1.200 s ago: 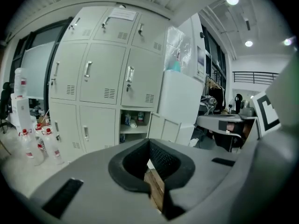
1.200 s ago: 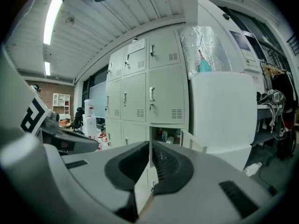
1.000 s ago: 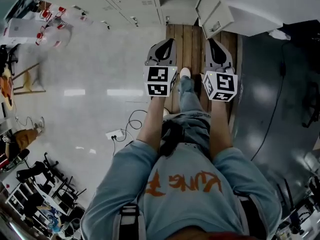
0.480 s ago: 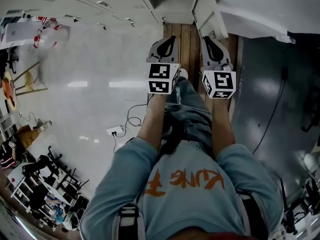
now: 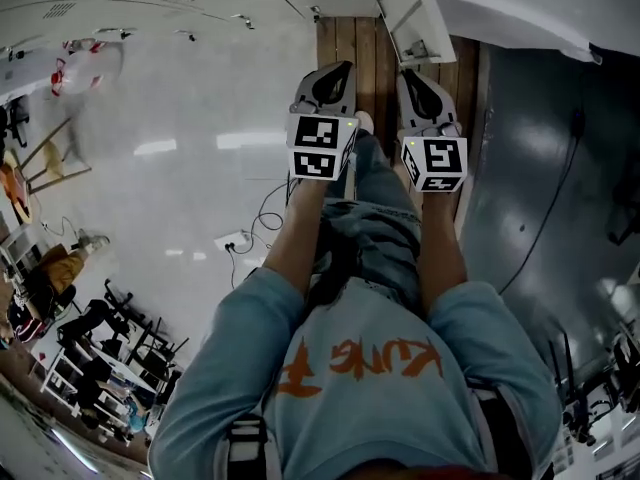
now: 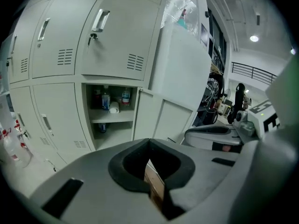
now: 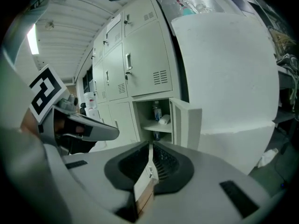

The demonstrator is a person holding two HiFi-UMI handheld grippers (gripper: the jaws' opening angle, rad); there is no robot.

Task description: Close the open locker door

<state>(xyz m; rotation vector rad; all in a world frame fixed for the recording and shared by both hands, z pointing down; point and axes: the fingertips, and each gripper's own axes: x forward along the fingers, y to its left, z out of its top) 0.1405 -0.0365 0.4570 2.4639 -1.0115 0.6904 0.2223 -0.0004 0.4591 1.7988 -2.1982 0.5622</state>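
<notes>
Left gripper view, unlike head view, shows bottles (image 6: 125, 96) inside the locker (image 6: 119, 130).

The head camera looks steeply down from above onto the left gripper (image 5: 343, 68) and right gripper (image 5: 406, 74), both close below it. Each gripper camera sits behind its own jaws, facing forward. Both share the open locker (image 6: 112, 120) just ahead of the tips, and each shows the other gripper alongside.

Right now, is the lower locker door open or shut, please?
Open: the locker door stands swung outward, and a bottle on the inner shelf is visible.
</notes>
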